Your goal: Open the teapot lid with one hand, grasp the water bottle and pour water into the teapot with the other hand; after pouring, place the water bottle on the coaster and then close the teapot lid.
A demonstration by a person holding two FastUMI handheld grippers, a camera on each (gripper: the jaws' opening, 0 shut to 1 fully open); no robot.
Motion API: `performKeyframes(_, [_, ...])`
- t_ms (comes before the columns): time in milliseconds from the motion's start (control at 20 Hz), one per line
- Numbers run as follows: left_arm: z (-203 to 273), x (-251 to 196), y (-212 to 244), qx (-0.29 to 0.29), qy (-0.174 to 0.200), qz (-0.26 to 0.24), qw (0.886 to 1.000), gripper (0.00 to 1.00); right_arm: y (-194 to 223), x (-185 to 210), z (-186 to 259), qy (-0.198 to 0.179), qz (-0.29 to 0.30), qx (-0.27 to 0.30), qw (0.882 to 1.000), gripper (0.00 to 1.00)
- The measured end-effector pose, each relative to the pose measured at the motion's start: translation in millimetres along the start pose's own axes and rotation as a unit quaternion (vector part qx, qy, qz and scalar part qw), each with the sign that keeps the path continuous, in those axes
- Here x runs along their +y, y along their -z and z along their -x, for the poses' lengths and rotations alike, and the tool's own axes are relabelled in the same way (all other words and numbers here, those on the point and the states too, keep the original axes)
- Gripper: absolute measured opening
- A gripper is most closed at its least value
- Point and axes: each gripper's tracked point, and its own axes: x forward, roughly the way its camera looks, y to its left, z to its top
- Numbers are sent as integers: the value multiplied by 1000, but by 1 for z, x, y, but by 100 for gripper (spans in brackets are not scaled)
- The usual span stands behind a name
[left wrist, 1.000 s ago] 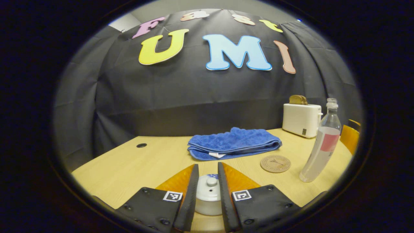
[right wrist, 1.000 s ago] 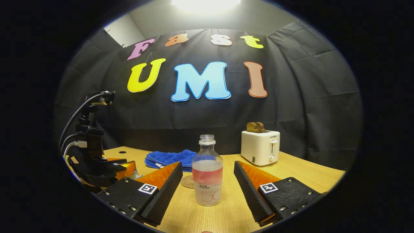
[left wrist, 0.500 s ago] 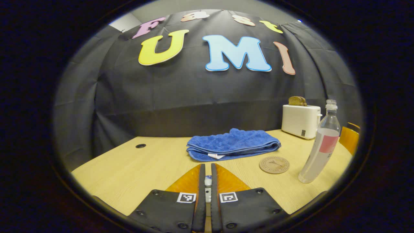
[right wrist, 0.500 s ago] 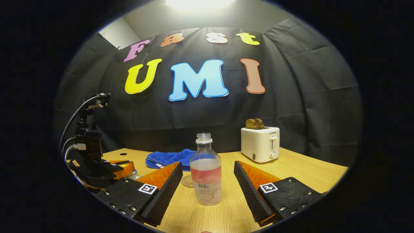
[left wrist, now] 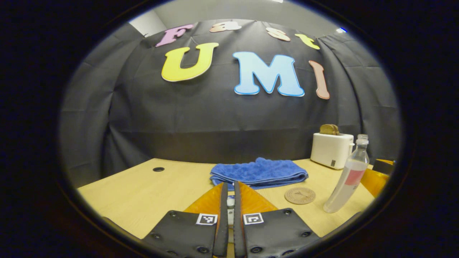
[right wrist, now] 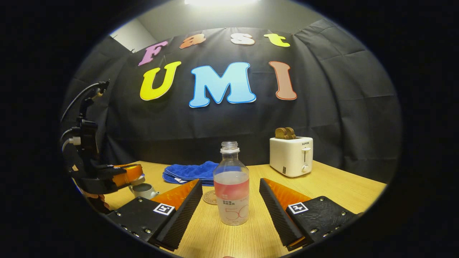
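Left tool [left wrist: 228, 188] clamped on lid [left wrist: 230, 202]; right tool [right wrist: 229, 186] agape around bottle [right wrist: 231, 188].

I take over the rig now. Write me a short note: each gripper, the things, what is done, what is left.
Left gripper: shut on the lid, lifted off the teapot.
Right gripper: open, fingers either side of the bottle, not touching.
Bottle upright on the table, uncapped, partly full. Coaster free, beside it.
Done: lid off.
Left: grasp bottle, pour into teapot, set bottle on coaster, close lid.
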Motion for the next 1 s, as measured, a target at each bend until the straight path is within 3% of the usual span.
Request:
performKeyframes(600, [14, 84, -18, -20, -79, 15, 997, 12, 11, 4, -5, -3, 8, 15, 1000, 99])
performKeyframes(1000, [15, 96, -5, -4, -90, 19, 996, 12, 21, 2, -12, 9, 25, 28, 999, 99])
